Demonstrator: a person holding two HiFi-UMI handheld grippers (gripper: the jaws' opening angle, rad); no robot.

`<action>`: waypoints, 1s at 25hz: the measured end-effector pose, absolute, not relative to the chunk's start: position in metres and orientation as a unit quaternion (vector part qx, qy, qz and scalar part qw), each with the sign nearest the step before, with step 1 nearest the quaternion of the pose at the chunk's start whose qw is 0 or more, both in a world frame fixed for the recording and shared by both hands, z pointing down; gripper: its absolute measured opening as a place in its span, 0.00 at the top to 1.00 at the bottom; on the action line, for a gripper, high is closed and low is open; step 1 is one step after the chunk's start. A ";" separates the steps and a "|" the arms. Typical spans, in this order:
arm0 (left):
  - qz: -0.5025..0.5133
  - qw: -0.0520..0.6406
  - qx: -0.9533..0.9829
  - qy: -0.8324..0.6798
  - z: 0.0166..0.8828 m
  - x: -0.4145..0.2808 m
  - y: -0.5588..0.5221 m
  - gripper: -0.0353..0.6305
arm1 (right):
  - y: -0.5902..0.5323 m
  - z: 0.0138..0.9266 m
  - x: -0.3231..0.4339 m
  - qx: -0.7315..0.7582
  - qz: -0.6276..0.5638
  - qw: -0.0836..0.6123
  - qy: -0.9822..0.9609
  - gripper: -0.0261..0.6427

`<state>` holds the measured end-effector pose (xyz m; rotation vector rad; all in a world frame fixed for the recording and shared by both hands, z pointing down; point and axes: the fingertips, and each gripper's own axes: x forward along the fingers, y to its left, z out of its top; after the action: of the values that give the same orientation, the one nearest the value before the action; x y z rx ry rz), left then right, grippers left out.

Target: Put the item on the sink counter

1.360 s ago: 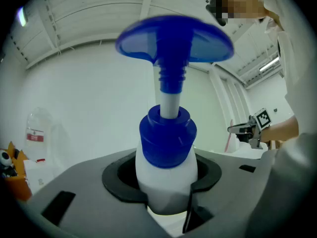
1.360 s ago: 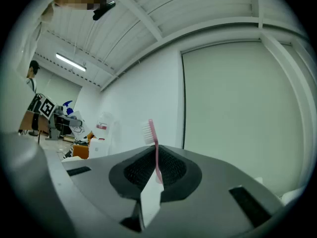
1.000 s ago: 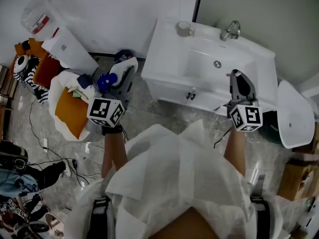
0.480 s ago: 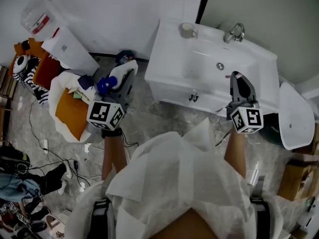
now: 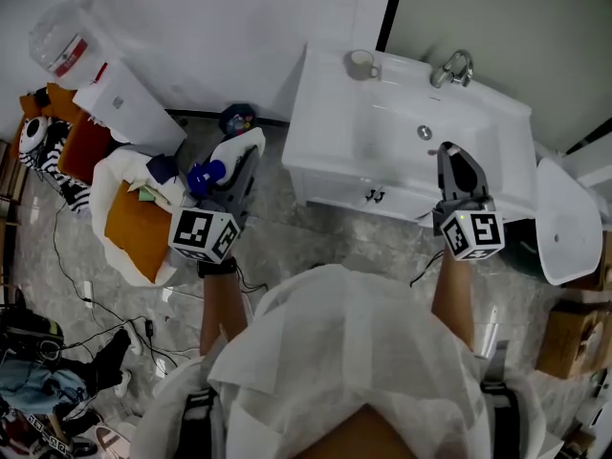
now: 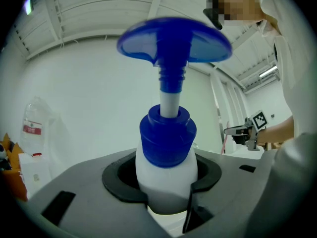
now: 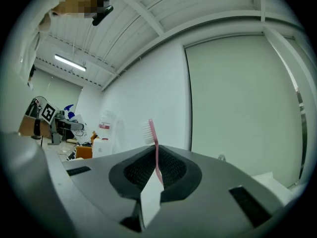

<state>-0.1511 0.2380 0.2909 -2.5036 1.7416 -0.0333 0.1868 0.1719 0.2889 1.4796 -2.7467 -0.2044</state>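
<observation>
Tipping is the main risk on the left: the left gripper (image 5: 243,161) is clenched around the white body of a pump bottle (image 6: 167,133), held over the cluttered floor, well apart from the tabletop (image 5: 327,127) around the sink. Its tall blue pump head probably makes it top-heavy, so a crooked set-down could topple it. The right gripper (image 5: 449,153), over the sink's front edge, is grasping a thin pink toothbrush (image 7: 155,150) by its handle; so slim a stem might swivel or drop into the basin. The bottle is rounded with a blue collar; the brush has white bristles.
</observation>
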 end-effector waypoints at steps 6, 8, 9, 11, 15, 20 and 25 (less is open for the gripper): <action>-0.008 0.038 -0.826 0.562 0.297 -0.150 0.208 0.64 | 0.146 0.294 0.187 0.479 -0.061 0.014 -0.875 0.93; -0.008 0.038 -0.828 0.560 0.298 -0.148 0.190 0.64 | 0.128 0.294 0.187 0.479 -0.062 0.013 -0.876 0.93; -0.008 0.039 -0.828 0.559 0.298 -0.146 0.180 0.64 | 0.117 0.295 0.187 0.478 -0.062 0.012 -0.876 0.93; -0.010 0.042 -0.829 0.557 0.296 -0.144 0.158 0.64 | 0.092 0.296 0.186 0.477 -0.063 0.009 -0.877 0.93; -0.011 0.043 -0.832 0.554 0.291 -0.146 0.106 0.64 | 0.037 0.293 0.178 0.473 -0.064 0.000 -0.879 0.93; -0.006 0.033 -0.836 0.547 0.279 -0.145 0.036 0.64 | -0.035 0.281 0.167 0.464 -0.060 -0.011 -0.884 0.93; -0.015 0.028 -0.837 0.546 0.278 -0.139 -0.020 0.64 | -0.088 0.278 0.160 0.448 -0.049 -0.024 -0.892 0.93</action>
<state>-0.1392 -0.0202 0.2777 -2.5848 1.6840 -0.0460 0.1604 -0.0876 0.2785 1.4294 -2.8461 -0.1563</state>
